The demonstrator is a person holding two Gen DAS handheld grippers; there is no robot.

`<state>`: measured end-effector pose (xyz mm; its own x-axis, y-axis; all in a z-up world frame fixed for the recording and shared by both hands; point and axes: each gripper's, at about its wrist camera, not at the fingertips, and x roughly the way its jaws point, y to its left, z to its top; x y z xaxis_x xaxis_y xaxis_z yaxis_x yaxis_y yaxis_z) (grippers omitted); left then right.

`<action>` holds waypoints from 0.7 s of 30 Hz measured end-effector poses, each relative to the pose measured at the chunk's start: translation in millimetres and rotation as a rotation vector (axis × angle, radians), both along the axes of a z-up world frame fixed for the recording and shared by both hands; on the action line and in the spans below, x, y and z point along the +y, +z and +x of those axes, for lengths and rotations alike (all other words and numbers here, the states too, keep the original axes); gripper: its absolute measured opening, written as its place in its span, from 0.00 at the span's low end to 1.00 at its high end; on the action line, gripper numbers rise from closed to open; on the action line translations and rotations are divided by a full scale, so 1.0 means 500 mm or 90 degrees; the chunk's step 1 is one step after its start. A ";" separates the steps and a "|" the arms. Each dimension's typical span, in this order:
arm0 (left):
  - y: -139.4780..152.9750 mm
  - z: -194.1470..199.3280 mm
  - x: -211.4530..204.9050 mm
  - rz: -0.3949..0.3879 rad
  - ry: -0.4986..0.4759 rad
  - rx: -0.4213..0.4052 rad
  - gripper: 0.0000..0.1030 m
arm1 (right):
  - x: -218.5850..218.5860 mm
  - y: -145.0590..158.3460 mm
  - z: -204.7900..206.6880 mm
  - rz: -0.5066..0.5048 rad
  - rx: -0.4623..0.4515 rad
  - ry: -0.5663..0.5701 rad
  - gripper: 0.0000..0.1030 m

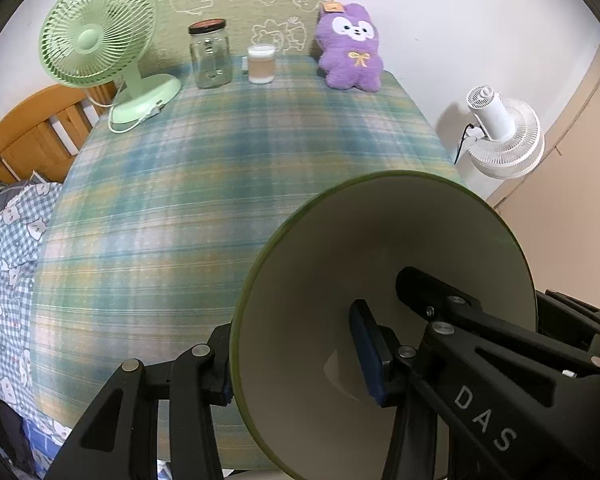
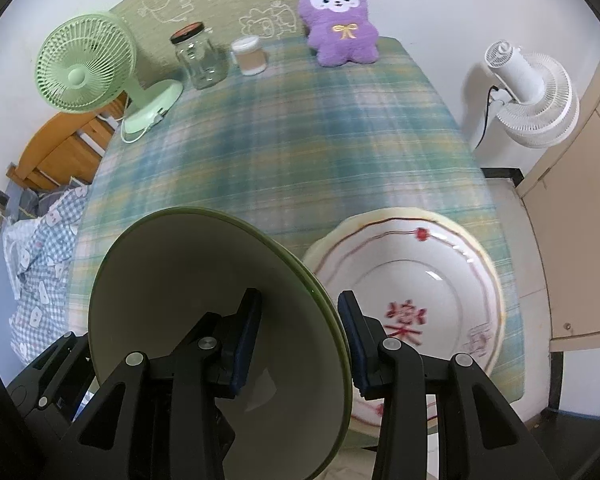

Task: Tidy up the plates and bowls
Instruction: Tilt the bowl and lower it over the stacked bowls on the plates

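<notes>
Carrying the green-rimmed bowl (image 2: pixel 204 304) between both grippers, I judge the step in hand to be moving it over to the white plate (image 2: pixel 432 292) with red lettering, which lies on the near right of the plaid tablecloth (image 1: pixel 204 184). To do this well I want both hands to travel together at one pace, so that neither twists the rim out of the other's pads, and I want the bowl levelled before it goes down; at present it is tipped, its cream inside facing the cameras. It should come down gently in the plate's middle, without knocking the scalloped edge.

My left gripper (image 1: pixel 296 356) has its jaws partly closed across the bowl's left rim, one pad outside and one inside the wall. My right gripper (image 2: pixel 300 344) clamps the right rim the same way, about as narrowly open. Both seem to press the wall, though the outer pad in the left view is half hidden.

Far across the table stand a green fan (image 1: pixel 96 32), a glass jar (image 1: pixel 211 56), a small candle jar (image 1: pixel 261 64) and a purple plush (image 1: pixel 350 48), all well clear of the bowl.
</notes>
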<state>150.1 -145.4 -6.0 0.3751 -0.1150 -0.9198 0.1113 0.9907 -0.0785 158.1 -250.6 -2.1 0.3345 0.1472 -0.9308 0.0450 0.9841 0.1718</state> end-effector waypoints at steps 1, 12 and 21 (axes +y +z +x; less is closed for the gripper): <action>-0.002 0.001 -0.008 0.000 0.001 0.001 0.47 | -0.011 -0.002 0.000 0.000 0.002 0.001 0.42; -0.028 0.009 -0.116 -0.006 -0.009 0.019 0.47 | -0.119 -0.026 0.000 -0.003 0.017 -0.015 0.42; -0.060 0.027 -0.191 -0.014 -0.026 0.041 0.47 | -0.191 -0.055 0.013 -0.011 0.038 -0.035 0.42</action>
